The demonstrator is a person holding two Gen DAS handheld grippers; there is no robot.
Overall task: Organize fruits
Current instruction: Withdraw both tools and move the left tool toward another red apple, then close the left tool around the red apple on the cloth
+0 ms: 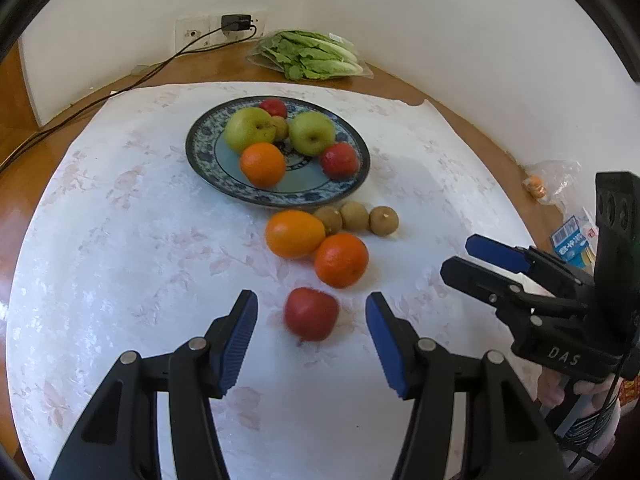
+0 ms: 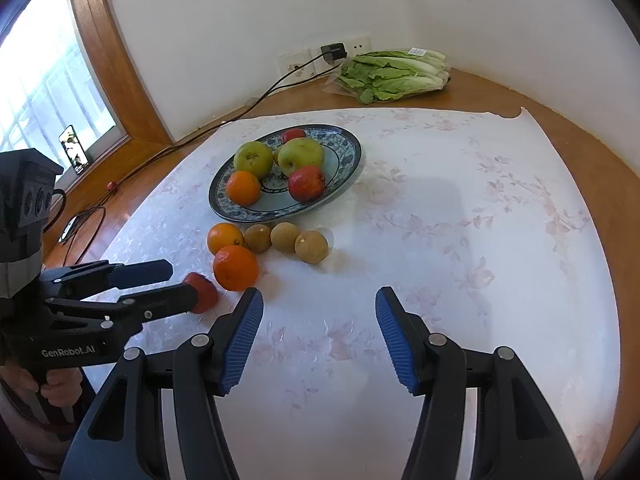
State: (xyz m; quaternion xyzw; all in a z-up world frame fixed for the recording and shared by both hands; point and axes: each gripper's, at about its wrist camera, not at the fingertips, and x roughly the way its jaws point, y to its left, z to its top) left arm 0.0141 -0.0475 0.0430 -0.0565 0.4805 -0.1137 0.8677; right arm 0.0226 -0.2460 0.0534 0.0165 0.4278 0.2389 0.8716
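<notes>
the red fruit (image 1: 311, 313) lies on the white cloth (image 1: 120, 260), between the spread jaws of the left gripper (image 1: 311, 320), untouched, near an orange (image 1: 341, 260). the right gripper (image 2: 319, 336) hangs spread wide, grasping nothing.
</notes>
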